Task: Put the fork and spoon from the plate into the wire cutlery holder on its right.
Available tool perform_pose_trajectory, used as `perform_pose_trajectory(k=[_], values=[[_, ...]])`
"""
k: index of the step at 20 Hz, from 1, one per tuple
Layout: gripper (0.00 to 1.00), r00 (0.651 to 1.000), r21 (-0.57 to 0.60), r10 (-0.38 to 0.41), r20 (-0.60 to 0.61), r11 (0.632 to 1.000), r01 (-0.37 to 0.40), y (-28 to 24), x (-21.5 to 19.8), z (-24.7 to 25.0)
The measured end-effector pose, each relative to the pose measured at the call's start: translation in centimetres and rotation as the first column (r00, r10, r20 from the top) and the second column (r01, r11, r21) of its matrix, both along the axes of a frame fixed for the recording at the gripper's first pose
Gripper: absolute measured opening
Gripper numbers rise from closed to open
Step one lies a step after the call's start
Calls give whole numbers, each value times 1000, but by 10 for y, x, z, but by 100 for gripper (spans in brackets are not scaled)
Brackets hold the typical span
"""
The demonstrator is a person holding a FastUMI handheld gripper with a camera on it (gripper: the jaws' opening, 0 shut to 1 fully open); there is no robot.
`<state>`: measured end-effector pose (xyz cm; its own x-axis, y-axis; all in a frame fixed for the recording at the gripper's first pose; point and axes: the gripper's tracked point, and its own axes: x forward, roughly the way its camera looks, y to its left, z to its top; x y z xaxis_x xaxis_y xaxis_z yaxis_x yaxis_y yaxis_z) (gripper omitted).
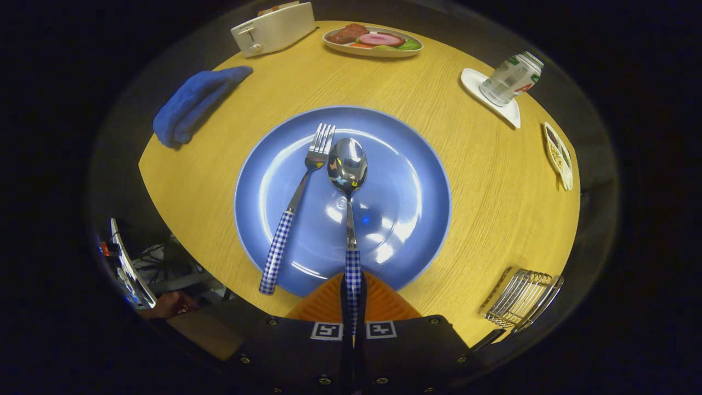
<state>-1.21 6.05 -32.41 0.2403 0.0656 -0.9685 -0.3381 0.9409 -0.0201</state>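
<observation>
Spoon step in hand: gripper [352, 296] fingers clamped on the checked handle of the spoon [347, 164], bowl over the plate [417, 164] beside the fork [307, 181]; next, lift and carry right to the wire cutlery holder [521, 299].

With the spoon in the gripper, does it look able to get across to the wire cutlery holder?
Probably yes: the gripper is shut on the checked-handled steel spoon, and bare wood lies between the blue plate and the wire cutlery holder.

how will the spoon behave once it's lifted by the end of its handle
The spoon looks like rigid metal, so it should not flex. The gripper pinches only the checked handle's end, so the bowl-heavy front will probably droop or pivot. Its polished stem may be slippery if the grip shifts.
</observation>
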Motion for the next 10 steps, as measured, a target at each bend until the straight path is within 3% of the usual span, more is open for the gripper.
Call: perform_pose_trajectory(k=[4,10], values=[[1,1000,-15,5,25,1000,-4,-37,-14,37],[1,997,-62,-81,2,995,81,-120,-58,95]])
